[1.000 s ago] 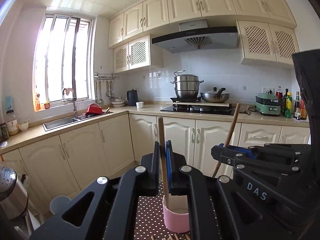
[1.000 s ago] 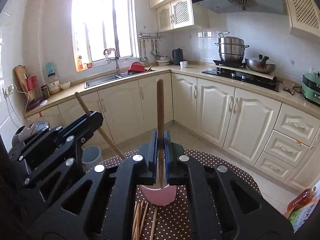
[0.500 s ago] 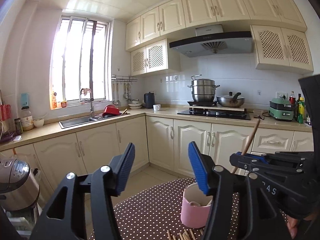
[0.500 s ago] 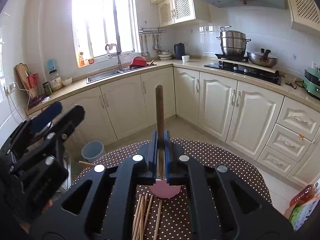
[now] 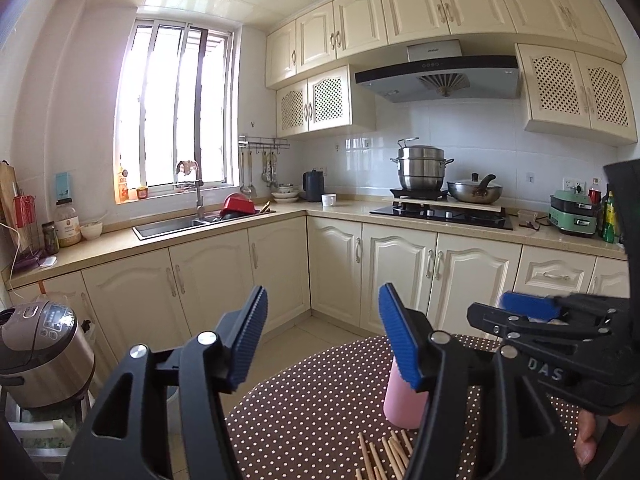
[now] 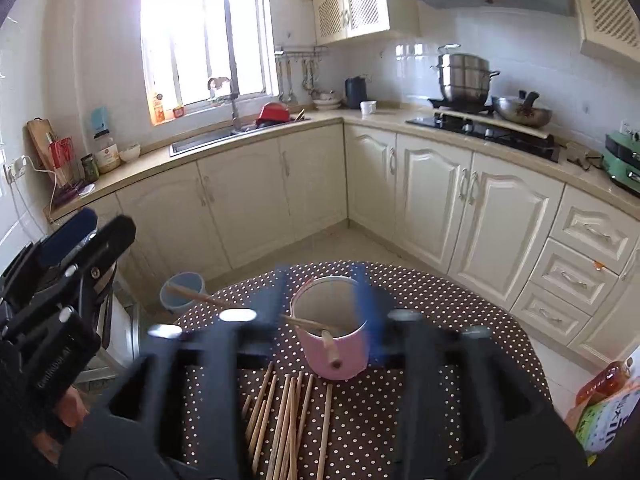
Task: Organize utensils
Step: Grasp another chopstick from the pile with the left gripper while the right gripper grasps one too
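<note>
A pink cup (image 6: 334,354) stands on the brown dotted table (image 6: 460,320). Two wooden chopsticks are in it: one (image 6: 224,300) leans out over the left rim, the other (image 6: 330,344) tips toward the camera. My right gripper (image 6: 324,300) is blurred just above the cup; its jaws are opening and the pads touch nothing. Several loose chopsticks (image 6: 284,420) lie in front of the cup. My left gripper (image 5: 324,340) stands open and empty, left of the pink cup (image 5: 402,404). It also appears in the right wrist view as the left gripper (image 6: 80,240).
A rice cooker (image 5: 40,356) stands low on the left and a blue bin (image 6: 182,292) sits on the floor beyond the table edge. A bottle and a green packet (image 6: 604,404) are at the table's right. Kitchen cabinets (image 6: 440,200) run behind.
The left gripper opened, left its chopstick in the cup and drew away to the left. The right gripper then opened and its upright chopstick dropped into the cup.
</note>
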The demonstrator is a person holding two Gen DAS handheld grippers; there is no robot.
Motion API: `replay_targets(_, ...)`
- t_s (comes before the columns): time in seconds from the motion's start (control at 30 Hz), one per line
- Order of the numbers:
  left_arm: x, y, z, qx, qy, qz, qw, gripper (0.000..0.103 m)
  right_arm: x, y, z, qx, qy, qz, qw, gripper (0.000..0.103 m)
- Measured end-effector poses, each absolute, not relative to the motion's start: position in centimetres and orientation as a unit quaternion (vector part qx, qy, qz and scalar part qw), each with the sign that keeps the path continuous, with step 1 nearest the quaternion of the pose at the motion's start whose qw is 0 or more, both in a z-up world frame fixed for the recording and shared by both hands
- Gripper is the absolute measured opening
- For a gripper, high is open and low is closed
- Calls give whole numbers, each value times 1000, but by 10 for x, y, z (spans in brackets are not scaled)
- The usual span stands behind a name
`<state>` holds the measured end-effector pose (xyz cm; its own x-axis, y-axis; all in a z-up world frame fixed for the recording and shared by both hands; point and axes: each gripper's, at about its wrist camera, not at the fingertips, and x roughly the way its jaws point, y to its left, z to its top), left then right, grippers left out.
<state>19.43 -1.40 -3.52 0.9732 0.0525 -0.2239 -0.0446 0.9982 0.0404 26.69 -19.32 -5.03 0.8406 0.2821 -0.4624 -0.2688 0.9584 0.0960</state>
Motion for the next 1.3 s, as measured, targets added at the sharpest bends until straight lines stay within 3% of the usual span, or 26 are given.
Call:
replay_targets(0.23,185,3,-45,4,153,22,988,58,242,-201,-47,9,223,123,967,53)
replay_targets(0.5,184,13,-93,-2,256,-1,967,62,206,-211,-64,-2,225,104,969,53)
replay_targets(0.87,206,-2,-199,6,430,-40,902,62,207,-216,-139,0,318,116,941,53)
replay_targets(1.3,224,-18,-239,48,477,-35,877,62,227,-210,-197,-5,398,131,908,53)
